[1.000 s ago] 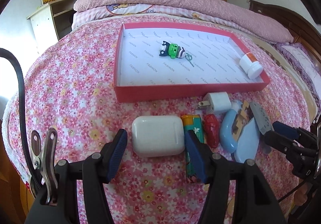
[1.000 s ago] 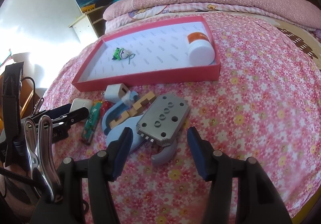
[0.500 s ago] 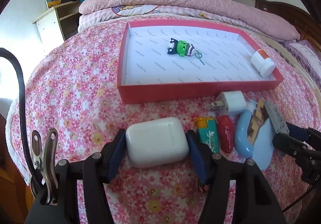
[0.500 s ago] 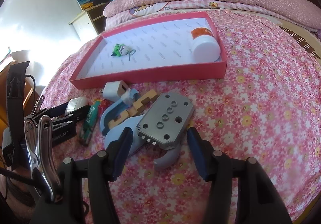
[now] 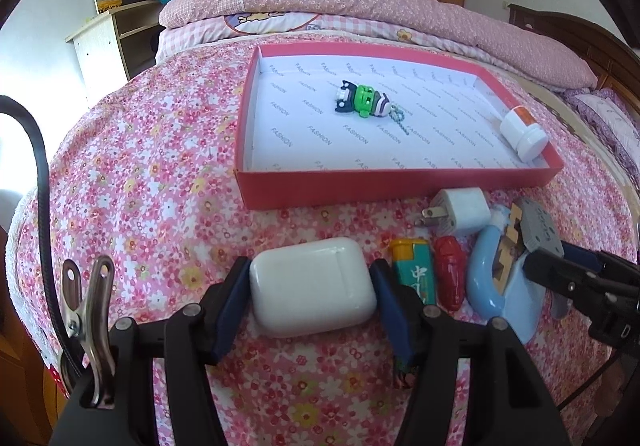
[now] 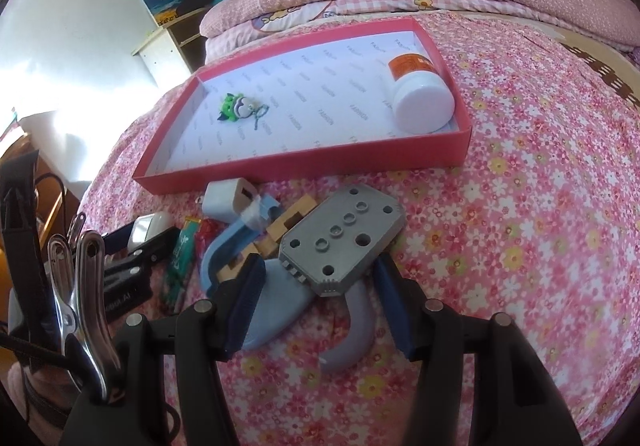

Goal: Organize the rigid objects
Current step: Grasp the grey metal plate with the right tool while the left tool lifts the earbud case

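Observation:
A white earbud case [image 5: 312, 286] lies on the flowered bedspread between the fingers of my left gripper [image 5: 310, 290], whose blue pads stand close against its two sides without squeezing. My right gripper [image 6: 320, 282] is open around the near corner of a grey metal plate [image 6: 344, 238], pads clear of it. That plate rests on a wooden puzzle [image 6: 292, 218] and a blue curved tool [image 6: 224, 246]. A white charger plug [image 5: 464, 212], a green lighter [image 5: 414, 270] and a small red object [image 5: 450, 270] lie between the two grippers. The red tray [image 5: 360, 194] behind holds a green figure keychain [image 5: 362, 100] and a white bottle [image 5: 524, 134].
A folded pink quilt [image 5: 360, 2] lies across the bed beyond the tray. A pale shelf unit [image 5: 108, 42] stands at the far left, and a dark wooden headboard [image 5: 568, 34] at the right. The bedspread drops away at the left edge.
My left gripper has moved forward, so the white case that lay ahead of its tips now sits between the fingers. The right gripper has crept slightly closer to the grey plate.

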`<state>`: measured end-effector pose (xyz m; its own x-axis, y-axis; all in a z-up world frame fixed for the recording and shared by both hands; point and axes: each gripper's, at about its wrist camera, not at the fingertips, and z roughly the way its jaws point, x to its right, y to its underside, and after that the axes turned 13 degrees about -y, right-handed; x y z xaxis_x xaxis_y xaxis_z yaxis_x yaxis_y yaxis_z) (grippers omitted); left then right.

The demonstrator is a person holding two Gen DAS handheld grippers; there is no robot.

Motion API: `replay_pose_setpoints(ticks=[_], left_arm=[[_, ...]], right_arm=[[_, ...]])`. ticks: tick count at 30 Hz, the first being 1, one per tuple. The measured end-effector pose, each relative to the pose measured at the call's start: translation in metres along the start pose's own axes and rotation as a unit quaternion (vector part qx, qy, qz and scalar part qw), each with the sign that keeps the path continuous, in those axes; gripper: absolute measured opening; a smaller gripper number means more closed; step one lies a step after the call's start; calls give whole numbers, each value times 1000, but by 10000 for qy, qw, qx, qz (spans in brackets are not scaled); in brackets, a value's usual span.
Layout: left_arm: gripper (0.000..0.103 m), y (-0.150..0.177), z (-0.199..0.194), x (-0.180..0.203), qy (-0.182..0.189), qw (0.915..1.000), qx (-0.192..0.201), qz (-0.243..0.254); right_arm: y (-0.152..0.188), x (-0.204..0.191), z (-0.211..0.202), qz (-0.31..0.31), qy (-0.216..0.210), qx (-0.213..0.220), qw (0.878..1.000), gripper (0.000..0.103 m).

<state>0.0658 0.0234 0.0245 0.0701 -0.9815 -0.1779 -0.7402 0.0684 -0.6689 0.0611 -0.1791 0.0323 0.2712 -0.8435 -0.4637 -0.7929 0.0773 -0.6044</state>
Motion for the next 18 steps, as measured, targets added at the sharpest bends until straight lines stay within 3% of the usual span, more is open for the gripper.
replay_pose_setpoints(ticks=[5, 13, 18], left_arm=[[64, -2, 1, 1, -10, 10000, 36, -13], [64, 1, 1, 0, 41, 10000, 60, -11], [64, 0, 1, 0, 15, 10000, 77, -6]], right_arm=[[-9, -1, 4, 19, 156, 56, 9999, 58], [-9, 9, 2, -371, 950, 62, 9948, 58], [-8, 23, -8, -311, 1038, 48, 9941, 58]])
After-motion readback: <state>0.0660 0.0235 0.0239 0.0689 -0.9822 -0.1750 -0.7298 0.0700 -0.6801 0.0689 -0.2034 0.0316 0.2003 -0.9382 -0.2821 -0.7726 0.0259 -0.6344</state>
